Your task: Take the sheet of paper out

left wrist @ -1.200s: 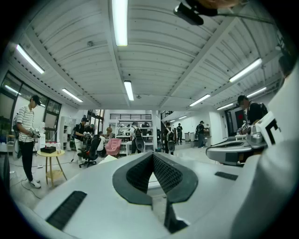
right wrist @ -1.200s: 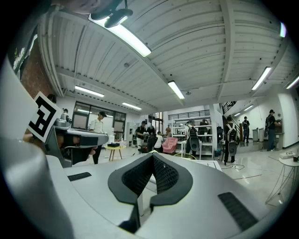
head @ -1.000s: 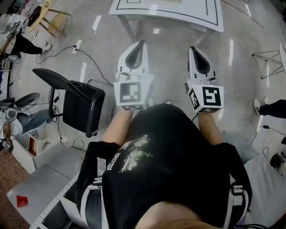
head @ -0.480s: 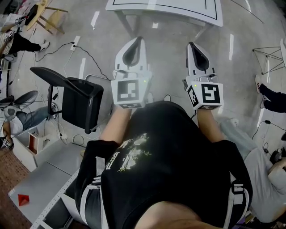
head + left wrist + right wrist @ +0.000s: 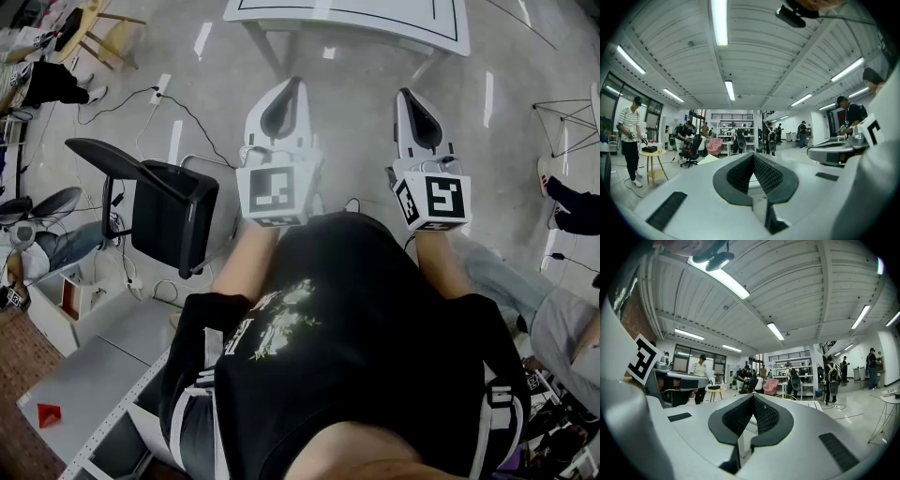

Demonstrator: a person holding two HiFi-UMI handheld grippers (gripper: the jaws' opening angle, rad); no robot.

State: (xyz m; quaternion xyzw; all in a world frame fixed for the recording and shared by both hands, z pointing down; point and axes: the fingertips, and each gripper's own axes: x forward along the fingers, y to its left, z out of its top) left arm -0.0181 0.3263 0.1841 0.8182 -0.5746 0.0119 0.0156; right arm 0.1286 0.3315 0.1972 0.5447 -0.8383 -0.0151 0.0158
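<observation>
No sheet of paper shows in any view. The person holds both grippers level in front of the chest, pointing toward a white table (image 5: 347,21) with a black line round its top. My left gripper (image 5: 292,86) is shut, its dark ribbed pads meeting at the tip with nothing between them (image 5: 753,155). My right gripper (image 5: 405,96) is likewise shut and holds nothing (image 5: 753,396). Both are well short of the table, above bare grey floor. The gripper views look out across a large hall with people and shelves far off.
A black chair (image 5: 171,214) stands to the left, with cables (image 5: 178,112) trailing on the floor. A white shelf unit (image 5: 89,394) is at the lower left. A seated person's legs (image 5: 553,319) are at the right, and a wire stand (image 5: 564,122) beyond.
Both grippers stay shut and nearly still. The person at the right has shifted, the legs now reaching further into the lower right of the head view.
</observation>
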